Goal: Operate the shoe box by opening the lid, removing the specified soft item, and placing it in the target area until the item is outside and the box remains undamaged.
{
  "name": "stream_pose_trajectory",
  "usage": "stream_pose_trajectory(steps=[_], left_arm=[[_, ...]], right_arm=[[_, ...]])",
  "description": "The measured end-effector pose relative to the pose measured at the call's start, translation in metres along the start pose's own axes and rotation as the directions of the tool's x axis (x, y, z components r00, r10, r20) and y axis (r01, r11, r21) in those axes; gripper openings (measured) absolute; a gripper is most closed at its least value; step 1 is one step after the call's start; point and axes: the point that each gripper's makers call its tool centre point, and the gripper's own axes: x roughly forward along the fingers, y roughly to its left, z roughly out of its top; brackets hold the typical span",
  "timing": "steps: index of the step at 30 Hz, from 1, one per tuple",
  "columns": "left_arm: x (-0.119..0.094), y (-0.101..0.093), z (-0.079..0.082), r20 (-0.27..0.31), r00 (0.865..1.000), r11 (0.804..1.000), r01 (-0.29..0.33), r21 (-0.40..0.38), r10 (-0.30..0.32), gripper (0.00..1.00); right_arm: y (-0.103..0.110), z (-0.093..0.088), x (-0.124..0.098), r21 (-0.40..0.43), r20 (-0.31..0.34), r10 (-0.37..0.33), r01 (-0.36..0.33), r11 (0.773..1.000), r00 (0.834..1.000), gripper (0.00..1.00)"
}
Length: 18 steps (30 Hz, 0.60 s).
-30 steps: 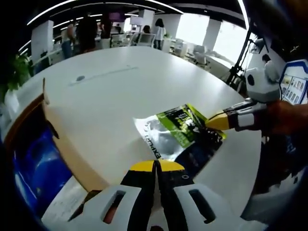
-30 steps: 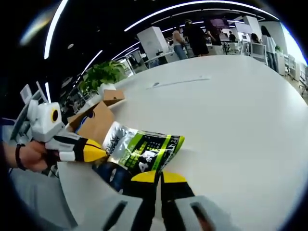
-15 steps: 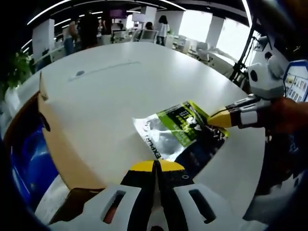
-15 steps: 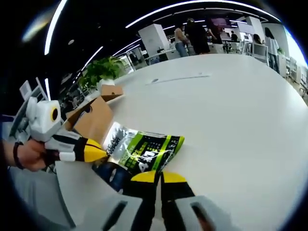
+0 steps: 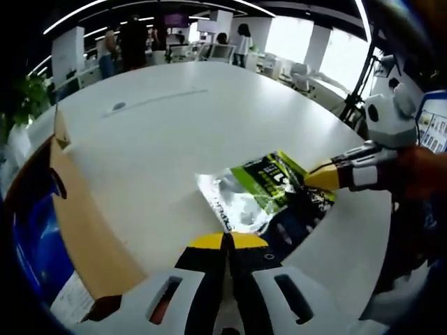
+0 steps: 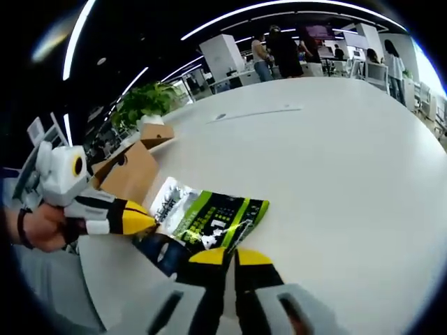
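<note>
A soft foil pouch point(image 5: 264, 197), silver, green and black, hangs low over the white table point(image 5: 174, 132) between both grippers. My left gripper point(image 5: 227, 241) is shut on its silver corner. My right gripper point(image 5: 313, 179), held by a hand, comes in from the right, shut on the opposite green edge. In the right gripper view the pouch point(image 6: 213, 220) spreads just past my right gripper point(image 6: 227, 257), and the left gripper point(image 6: 148, 222) pinches its far corner. The open brown shoe box point(image 5: 73, 216) with a blue inside stands at the left, also seen as the box point(image 6: 129, 176).
The box's brown flap point(image 6: 155, 132) sticks up behind it. A potted plant point(image 6: 145, 105) stands past the table edge. A tripod point(image 5: 351, 94) stands at the right. People stand far off. A thin line point(image 5: 157, 102) marks the wide table top.
Both grippers and the pouch have drawn slightly away from the box. The pouch looks more crumpled at its silver end. Both grippers have stayed shut.
</note>
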Motion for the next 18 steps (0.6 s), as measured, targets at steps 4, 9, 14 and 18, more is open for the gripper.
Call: stream_pose_trajectory(steps=[4, 9, 14, 18], left_arm=[[0.003, 0.002, 0.003, 0.005, 1.0, 1.0, -0.007, -0.004, 0.007, 0.0], [0.007, 0.002, 0.003, 0.001, 1.0, 1.0, -0.021, -0.012, 0.021, 0.0], [0.01, 0.007, 0.01, 0.014, 0.999, 0.999, -0.038, -0.029, 0.038, 0.0], [0.014, 0.012, 0.012, 0.018, 0.999, 0.998, -0.05, -0.04, 0.051, 0.0]], right_arm=[[-0.002, 0.001, 0.004, 0.001, -0.001, 0.0, 0.0, 1.0, 1.0, 0.0], [-0.007, 0.007, 0.007, 0.005, 0.005, -0.005, 0.005, 1.0, 1.0, 0.0], [-0.009, 0.013, 0.012, -0.003, 0.007, -0.002, 0.003, 1.0, 1.0, 0.0], [-0.012, 0.017, 0.017, 0.005, 0.015, -0.003, 0.003, 1.0, 1.0, 0.0]])
